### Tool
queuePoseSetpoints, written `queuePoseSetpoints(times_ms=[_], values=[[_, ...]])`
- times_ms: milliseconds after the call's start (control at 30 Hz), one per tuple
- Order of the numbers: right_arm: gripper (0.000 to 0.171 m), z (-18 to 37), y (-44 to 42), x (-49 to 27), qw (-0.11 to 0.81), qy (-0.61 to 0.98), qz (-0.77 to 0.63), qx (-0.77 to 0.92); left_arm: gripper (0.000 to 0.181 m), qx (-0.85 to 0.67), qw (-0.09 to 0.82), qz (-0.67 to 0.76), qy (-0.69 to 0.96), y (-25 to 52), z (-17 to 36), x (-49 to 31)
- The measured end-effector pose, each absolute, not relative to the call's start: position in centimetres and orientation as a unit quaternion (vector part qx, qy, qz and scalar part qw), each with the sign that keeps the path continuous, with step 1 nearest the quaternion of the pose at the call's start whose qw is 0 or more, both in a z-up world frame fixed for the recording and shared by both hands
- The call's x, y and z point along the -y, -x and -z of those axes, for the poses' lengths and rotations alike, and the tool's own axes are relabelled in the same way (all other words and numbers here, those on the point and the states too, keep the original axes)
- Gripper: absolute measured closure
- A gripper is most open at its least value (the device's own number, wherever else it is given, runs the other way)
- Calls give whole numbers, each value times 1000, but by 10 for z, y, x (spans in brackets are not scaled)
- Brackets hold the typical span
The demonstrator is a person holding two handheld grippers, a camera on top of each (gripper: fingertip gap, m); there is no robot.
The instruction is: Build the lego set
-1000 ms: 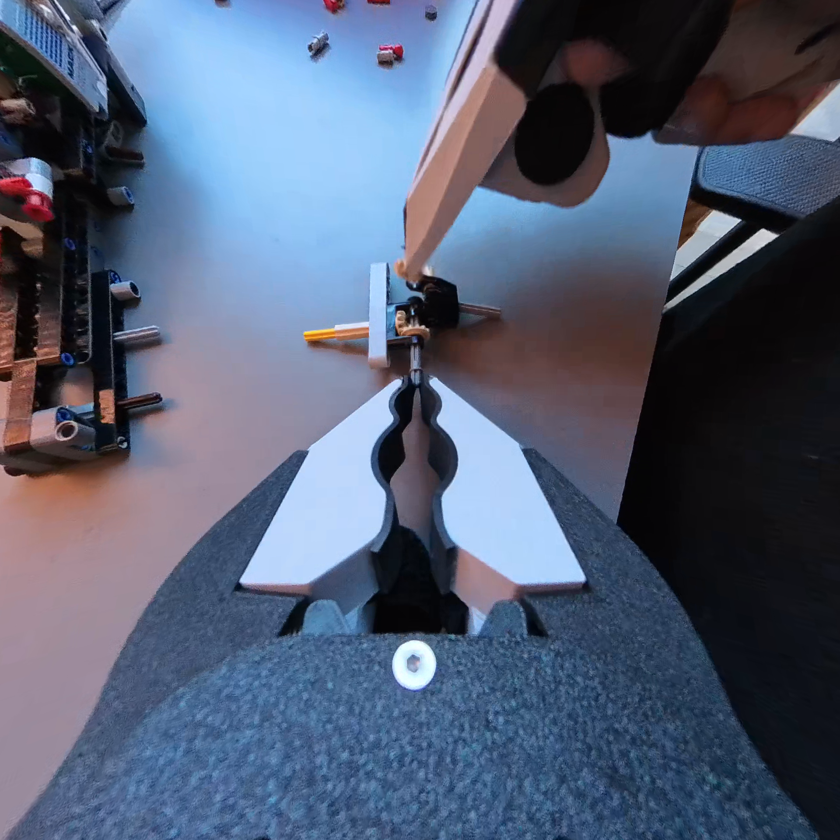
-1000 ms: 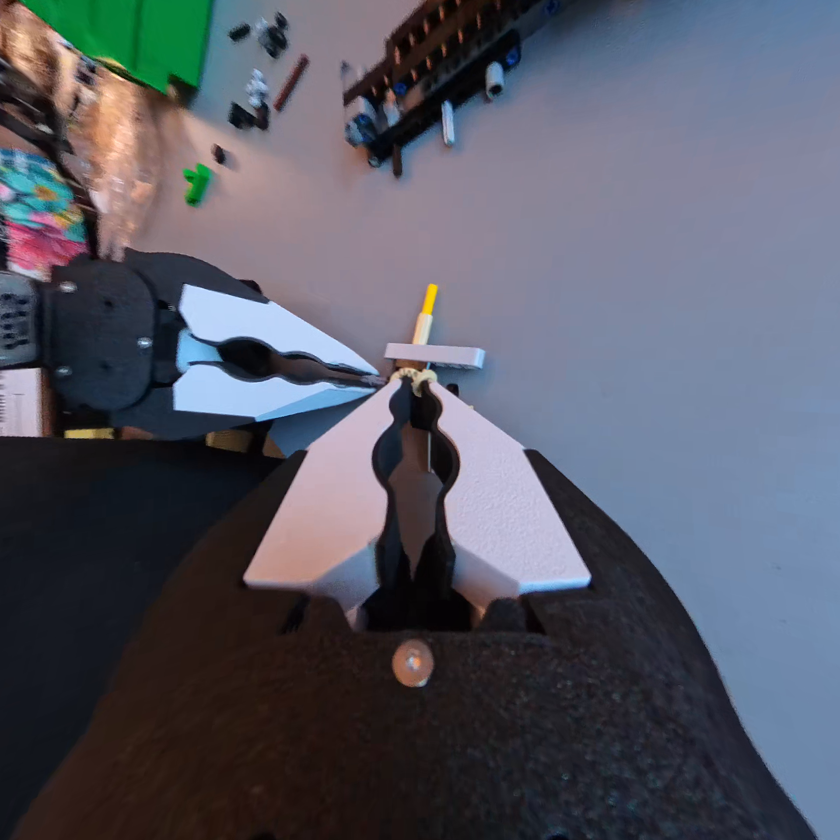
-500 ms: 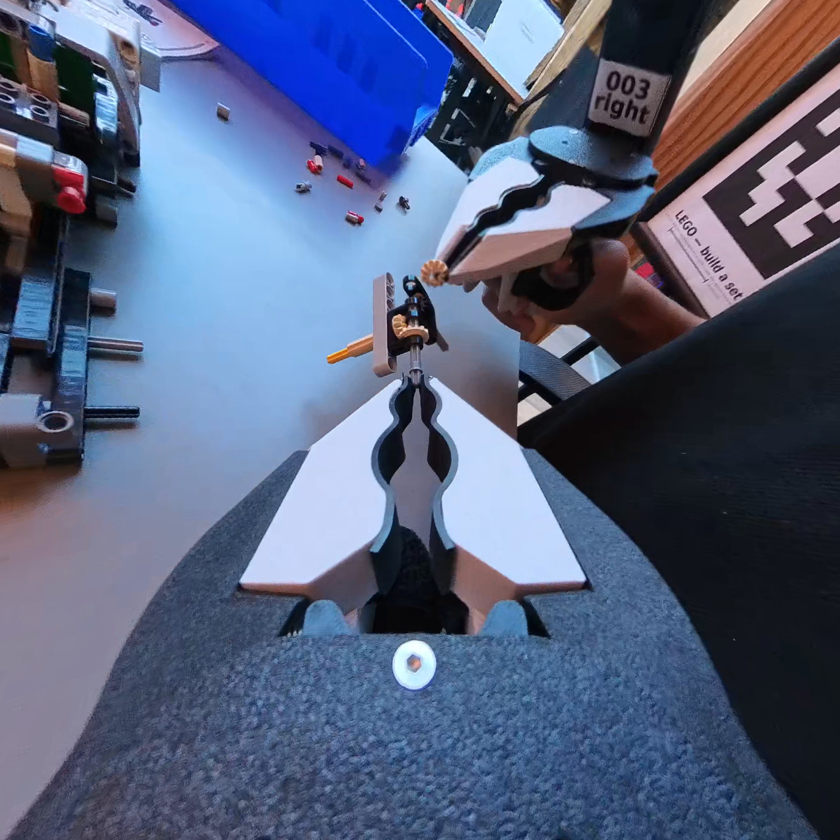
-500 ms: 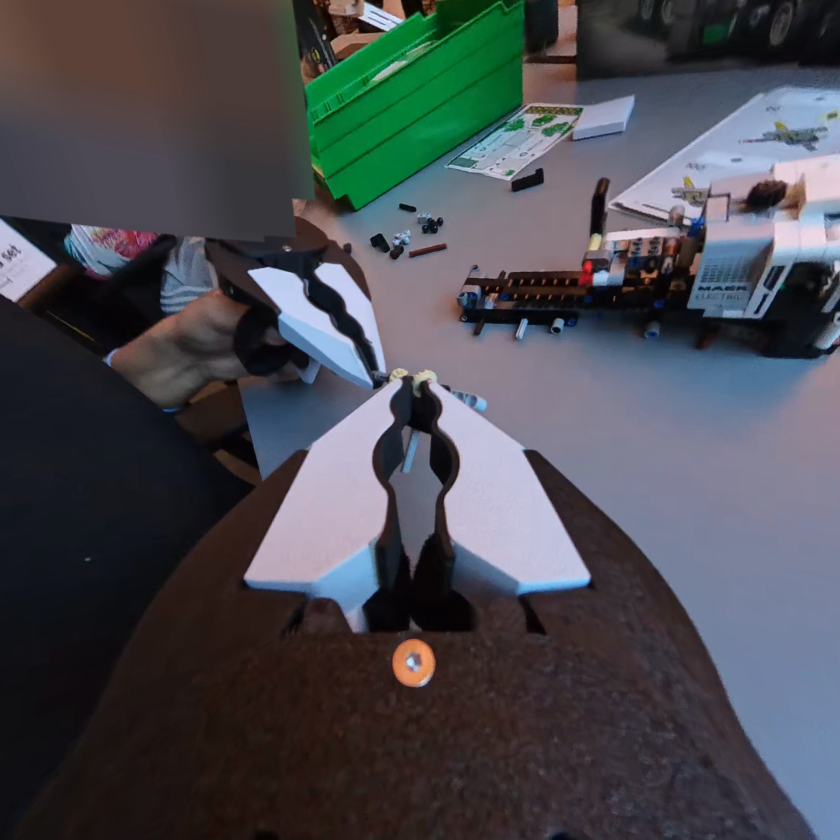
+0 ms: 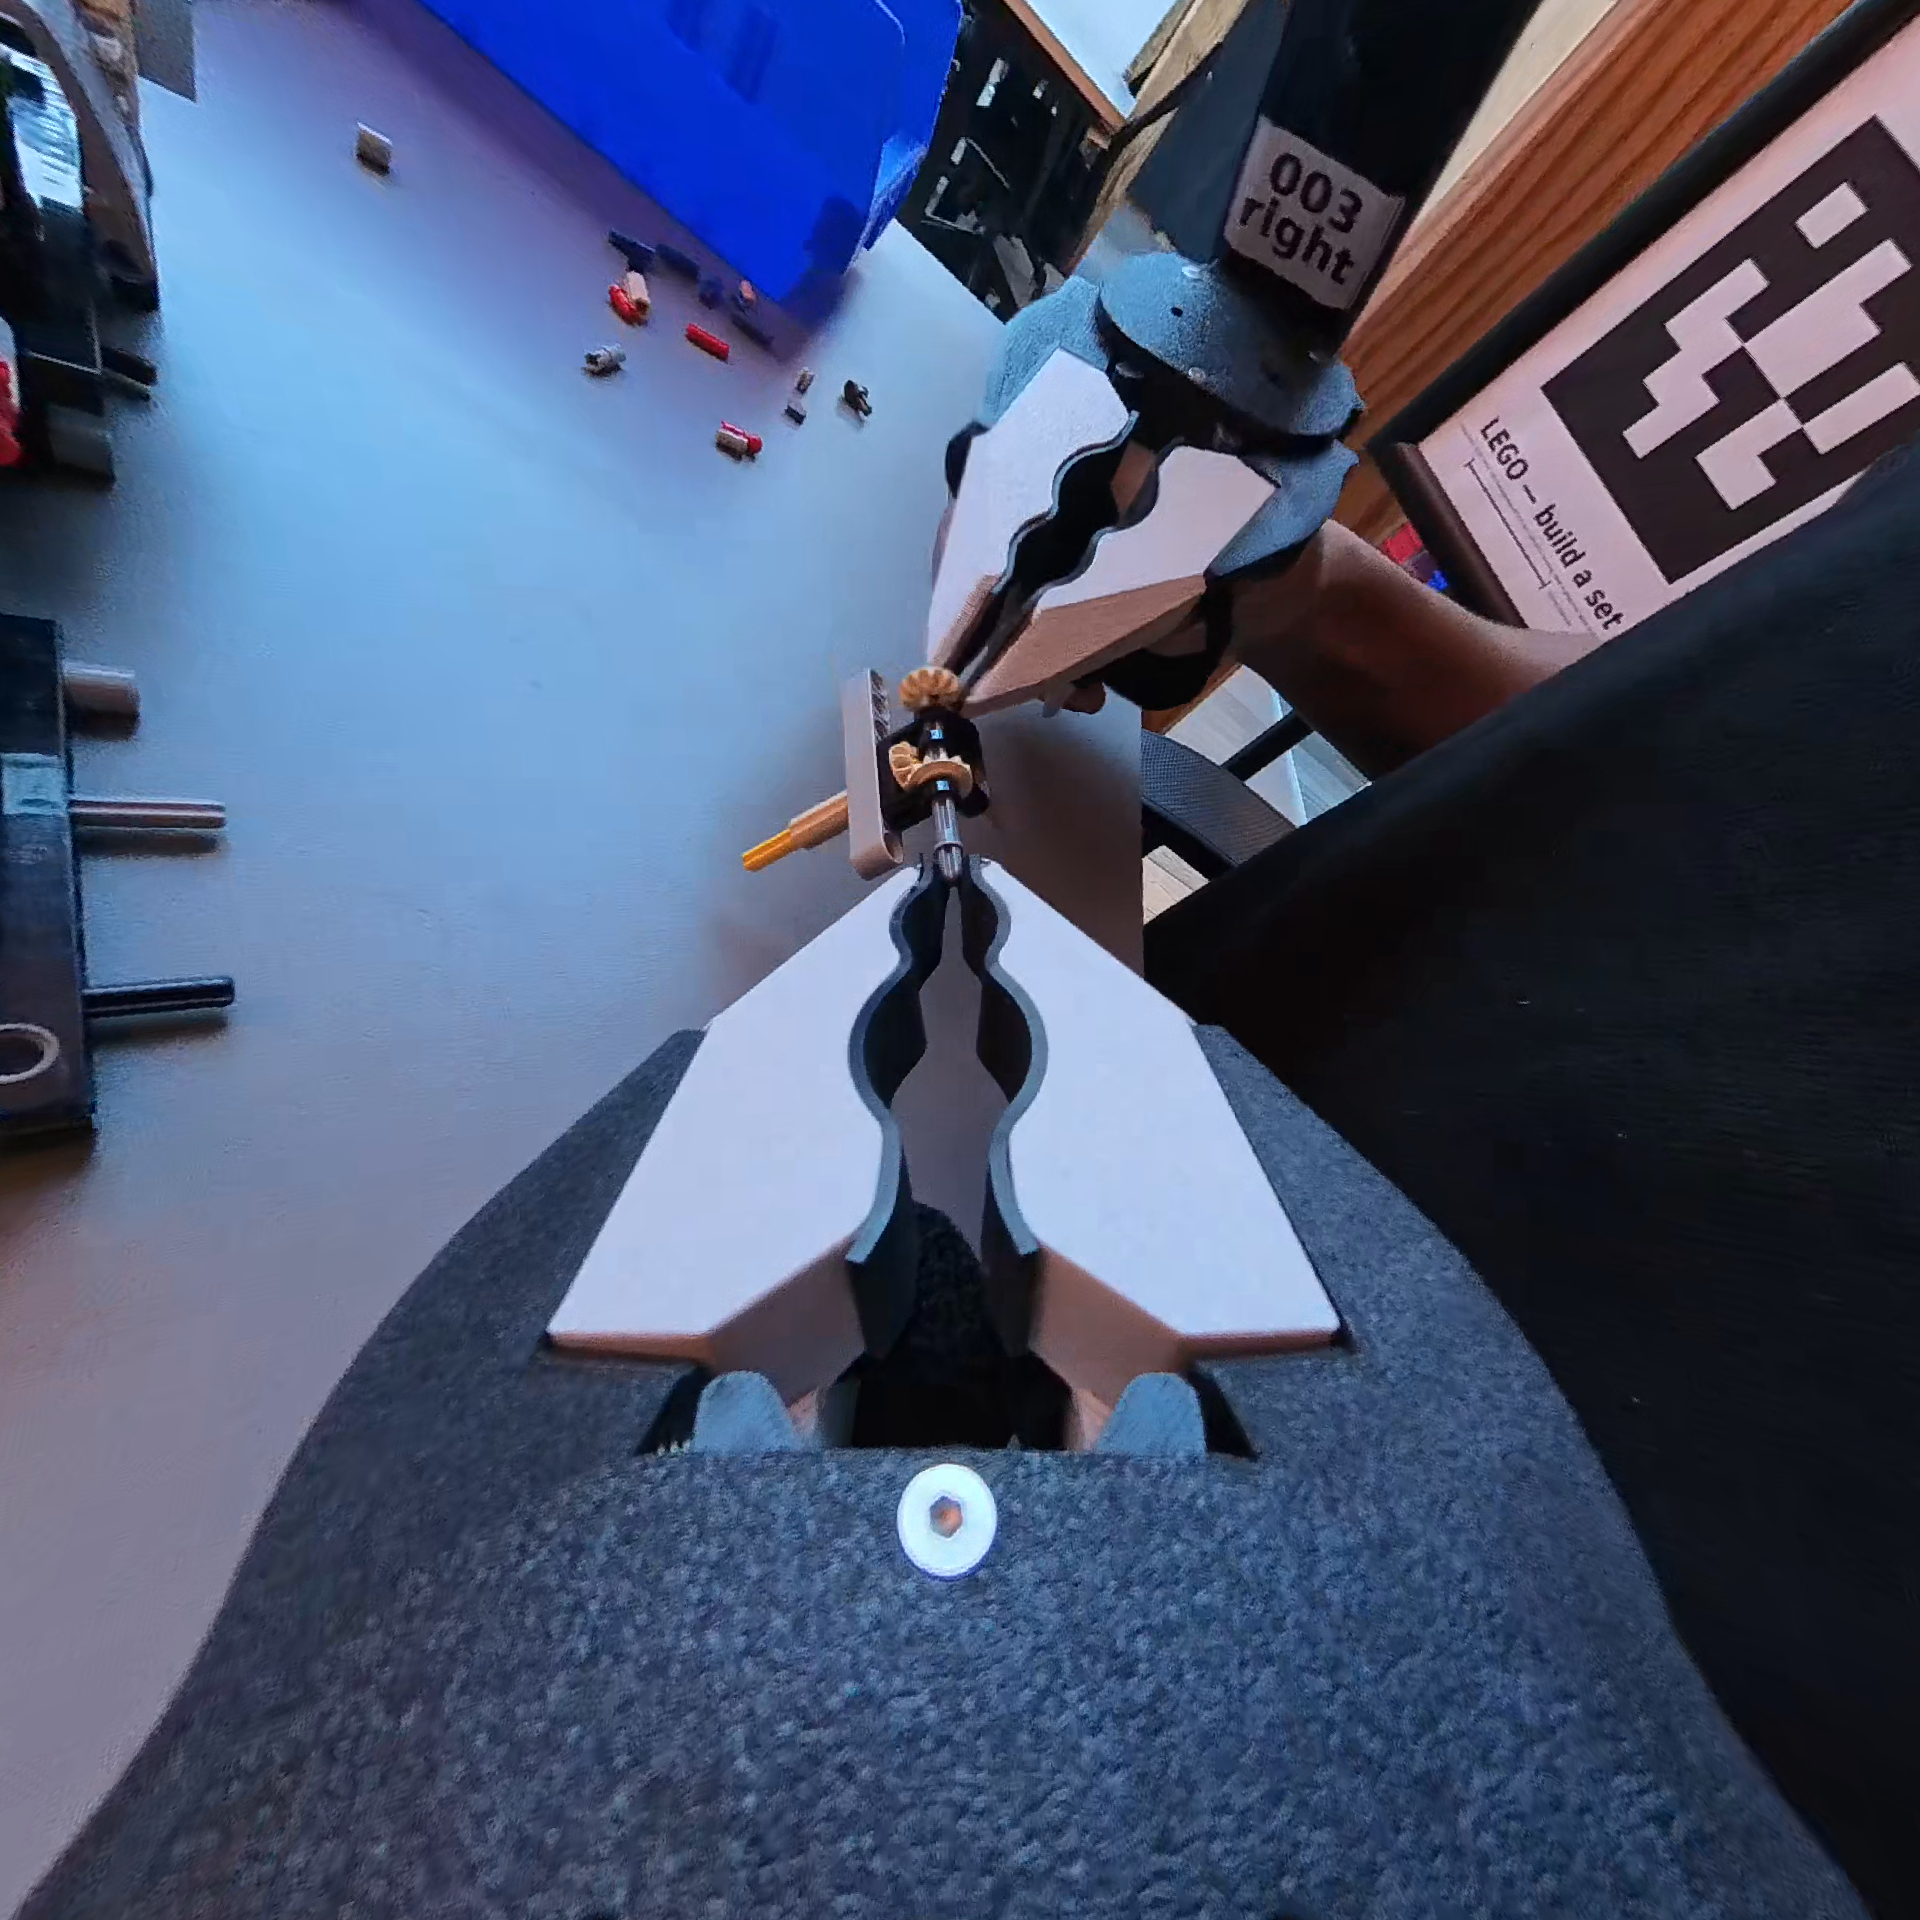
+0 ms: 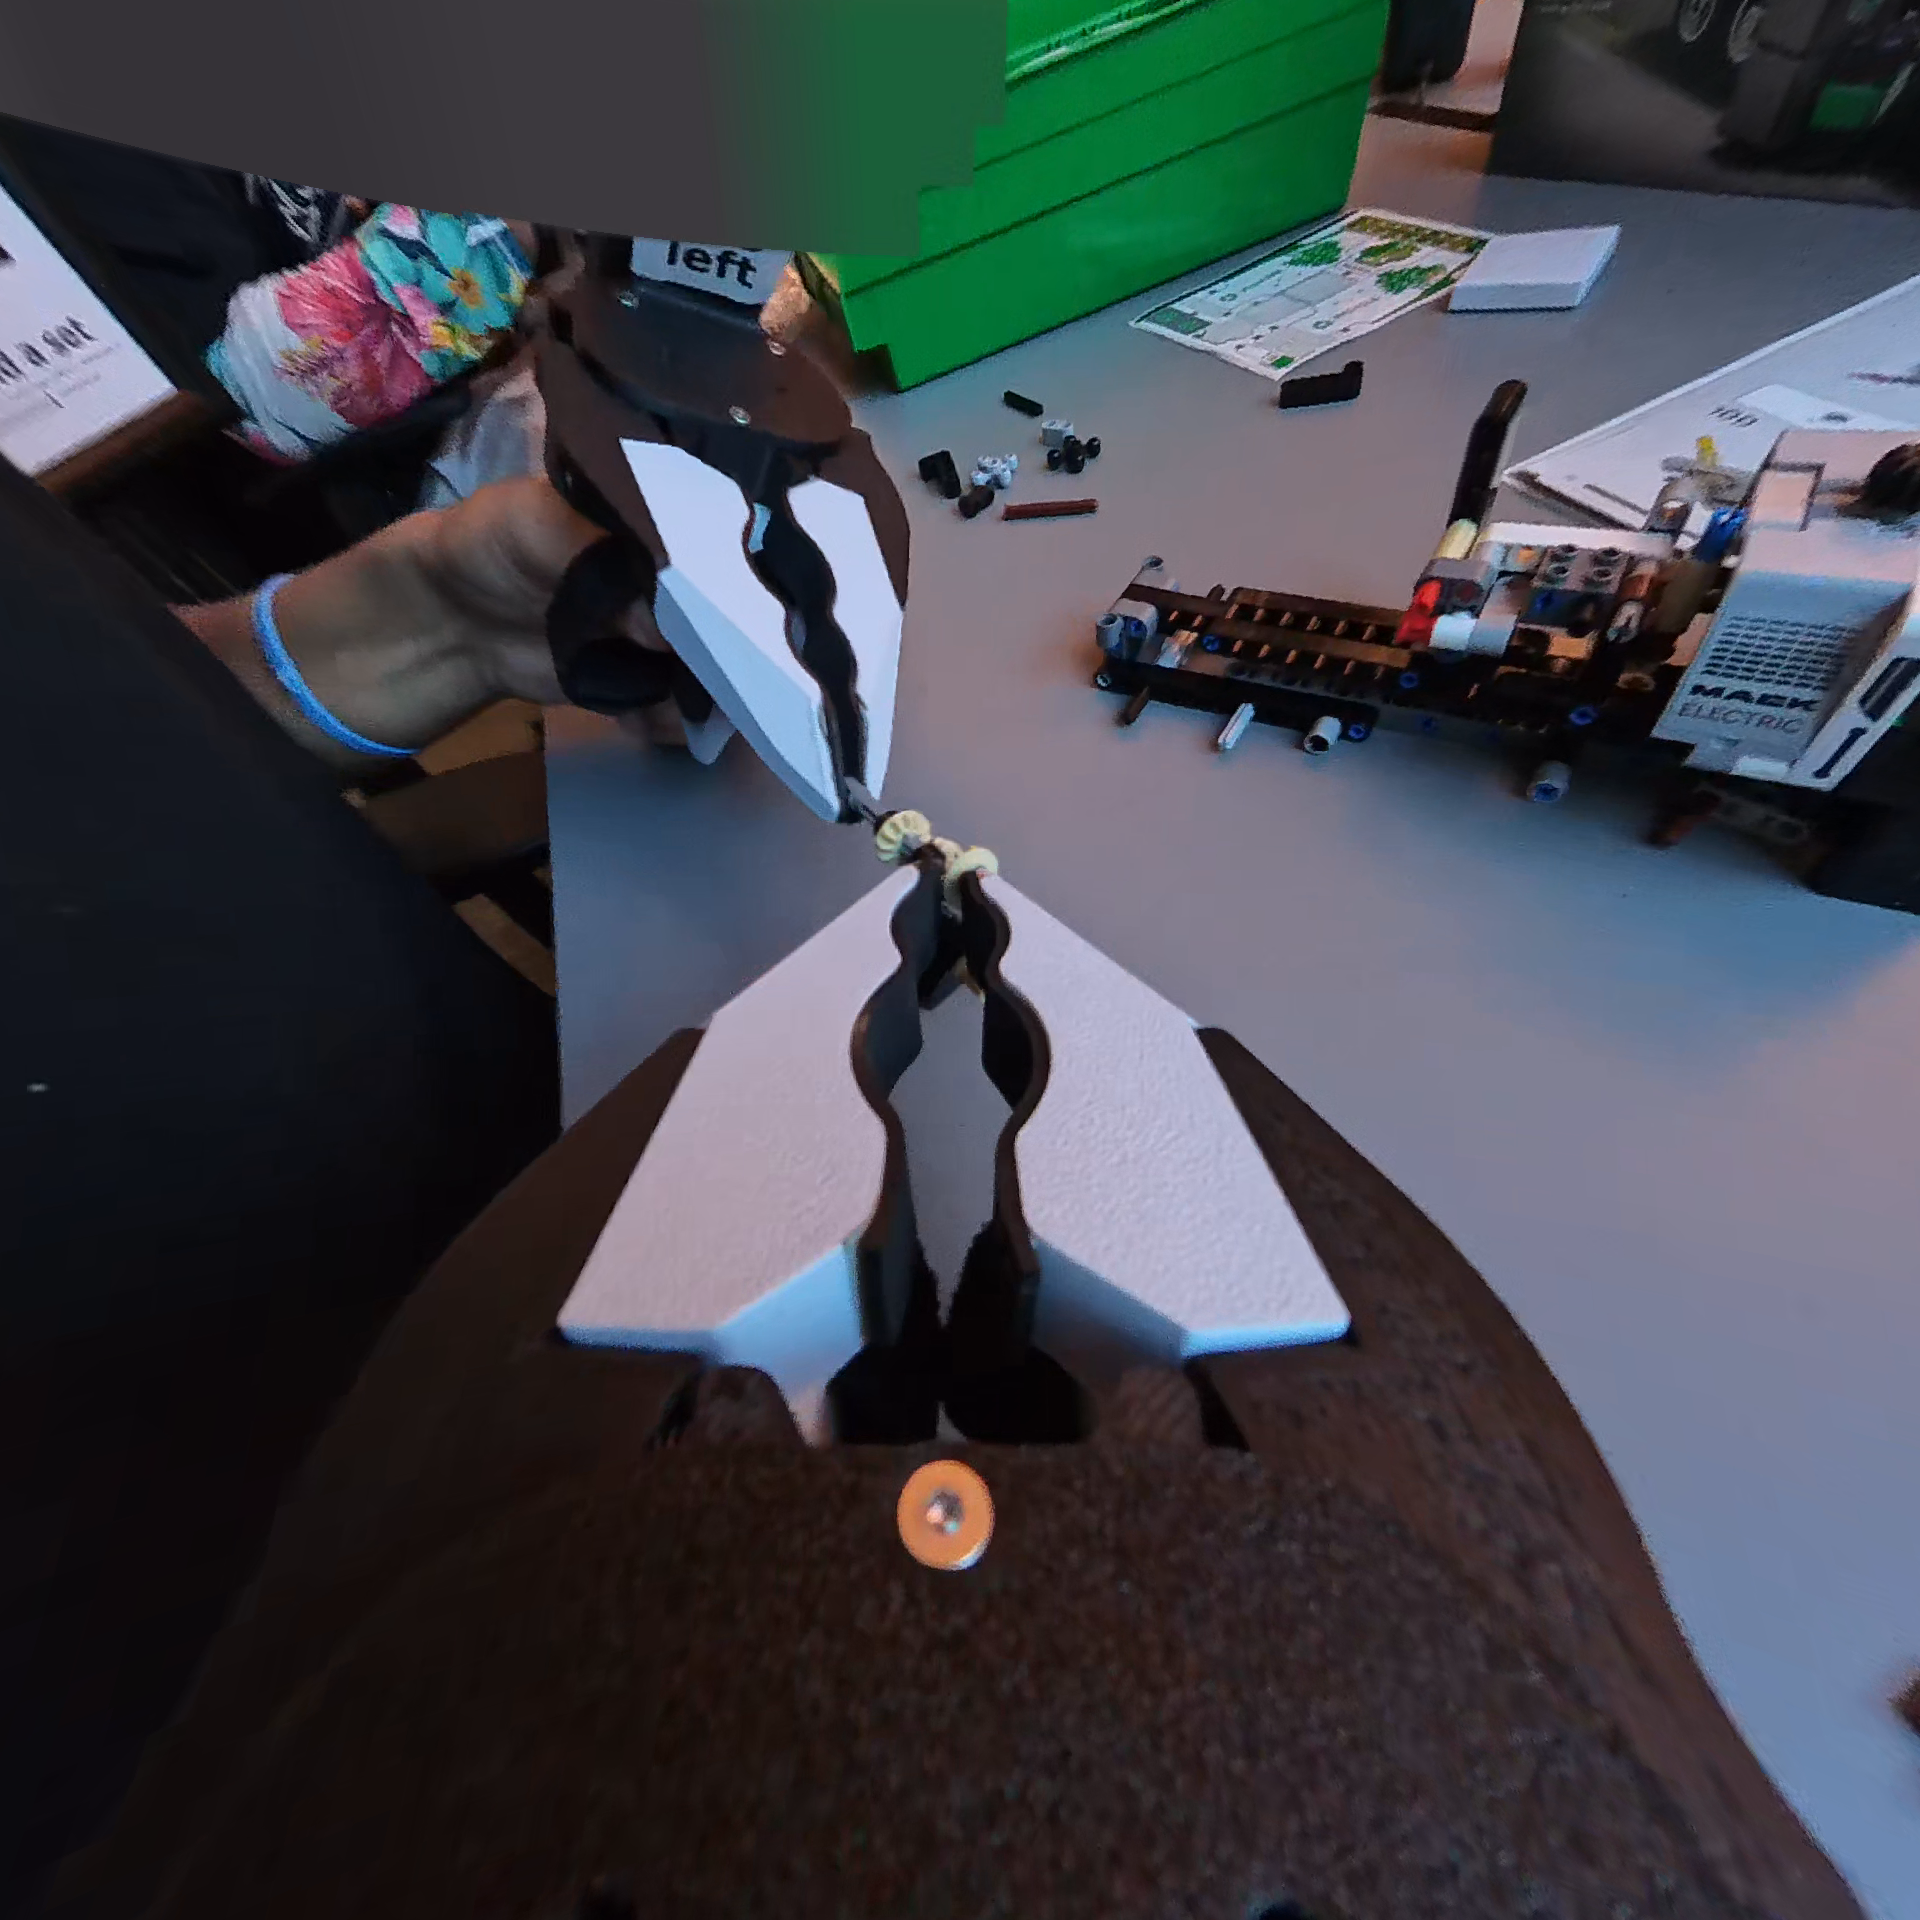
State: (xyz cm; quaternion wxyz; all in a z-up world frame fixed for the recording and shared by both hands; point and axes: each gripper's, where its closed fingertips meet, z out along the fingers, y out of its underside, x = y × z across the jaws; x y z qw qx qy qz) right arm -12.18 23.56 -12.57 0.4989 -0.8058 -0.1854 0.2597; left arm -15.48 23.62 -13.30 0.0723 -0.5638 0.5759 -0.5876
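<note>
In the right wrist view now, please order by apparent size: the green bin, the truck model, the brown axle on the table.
1. Green bin, partly hidden by a blur patch; it lies farther back, so it is surely largest.
2. Truck model, cut off at the right edge.
3. Brown axle, much the smallest.

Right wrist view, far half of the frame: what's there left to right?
Hand → left gripper → loose small parts → truck chassis → truck cab.

Since 0.5 s ago, right gripper (image 5: 951,675) brought tan gear (image 5: 928,686) onto axle (image 5: 943,821) top of sub-assy
</note>
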Motion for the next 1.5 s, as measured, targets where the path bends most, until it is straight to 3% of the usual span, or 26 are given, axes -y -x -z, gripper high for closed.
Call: queuePoseSetpoints(times_ms=[733, 1200, 1500], values=[[168, 141, 117, -233, 369, 858, -349, 81, 181, -597, 99, 557, 569, 150, 143, -237], [168, 140, 117, -235, 376, 865, -316, 101, 181, -587, 115, 561, 572, 148, 140, -240], [168, 135, 116, -238, 434, 820, -367, 65, 181, -556, 120, 594, 569, 145, 129, -243]])
